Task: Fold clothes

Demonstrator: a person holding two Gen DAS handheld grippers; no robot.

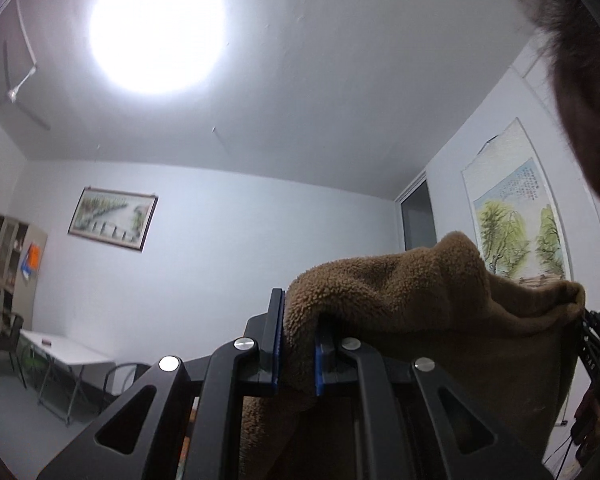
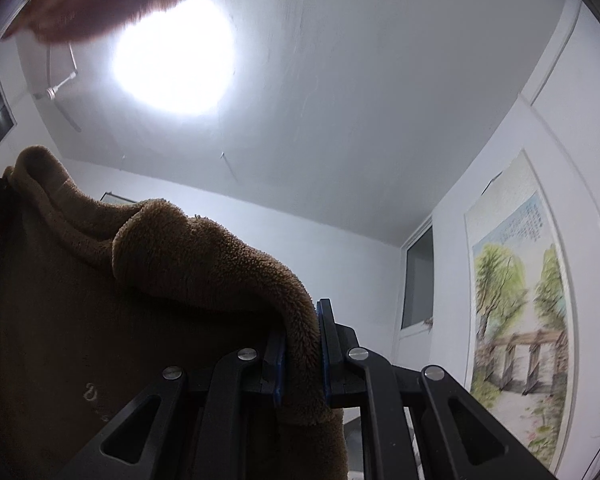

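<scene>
your left gripper (image 1: 298,344) pinches one end of the brown fleece garment (image 1: 420,300), your right gripper (image 2: 303,354) clamps the other, both aimed at the ceiling. it hangs unfolded in the air between them; every fold looks still ahead.

Open air ahead and above, fleece and a head close by

Between the two grippers the way is filled by a brown fleece garment (image 1: 420,292), stretched across and hanging below them (its lower hang is cut off by the frame). A person's dark-haired head (image 1: 580,80) is seen close at the upper right of the left wrist view. Forward and upward, free air is seen up to the white ceiling (image 2: 340,100). Well apart stand a white folding table (image 1: 68,350) and black chairs (image 1: 4,336) at the far left wall.
</scene>
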